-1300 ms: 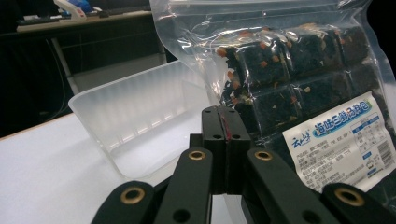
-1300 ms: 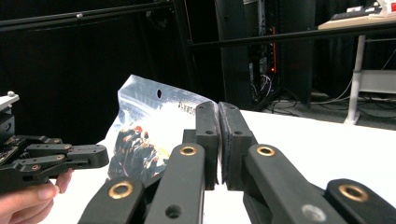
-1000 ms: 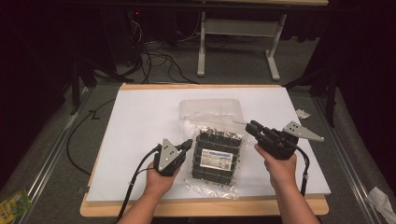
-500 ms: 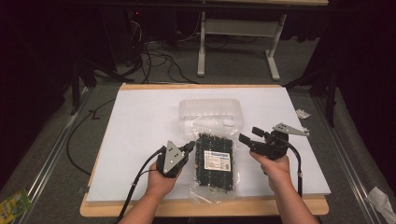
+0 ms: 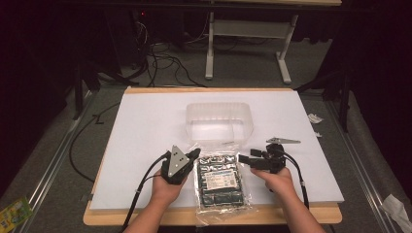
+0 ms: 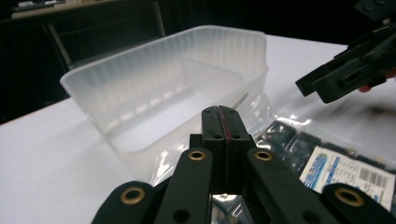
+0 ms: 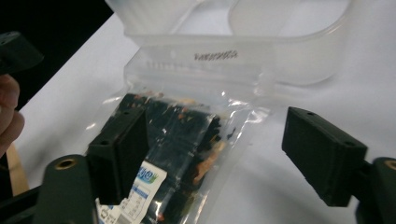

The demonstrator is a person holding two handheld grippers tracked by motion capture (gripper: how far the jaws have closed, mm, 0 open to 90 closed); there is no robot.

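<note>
A clear zip bag (image 5: pixel 221 182) with dark contents and a white-and-blue label lies flat on the white board, near the front edge. My left gripper (image 5: pixel 196 153) is at the bag's top left corner. Its jaws are pressed together in the left gripper view (image 6: pixel 219 116), with the bag's clear film (image 6: pixel 327 158) around them. My right gripper (image 5: pixel 243 158) is open at the bag's top right. One jaw hangs over the bag (image 7: pixel 182 140) and the other over bare board, so the gap (image 7: pixel 219 135) spans the bag's edge. The right gripper also appears in the left gripper view (image 6: pixel 345 74).
An empty translucent plastic tub (image 5: pixel 218 121) stands just behind the bag, its near wall (image 7: pixel 280 60) touching the bag's zip end. The white board (image 5: pixel 145 131) lies on a wooden table. Small paper scraps (image 5: pixel 315 118) lie at the right edge. Cables run across the floor at the left.
The bag has slid toward the front edge and turned a little, along with my left gripper. My right gripper has dropped and swung in to the bag's top right corner.
</note>
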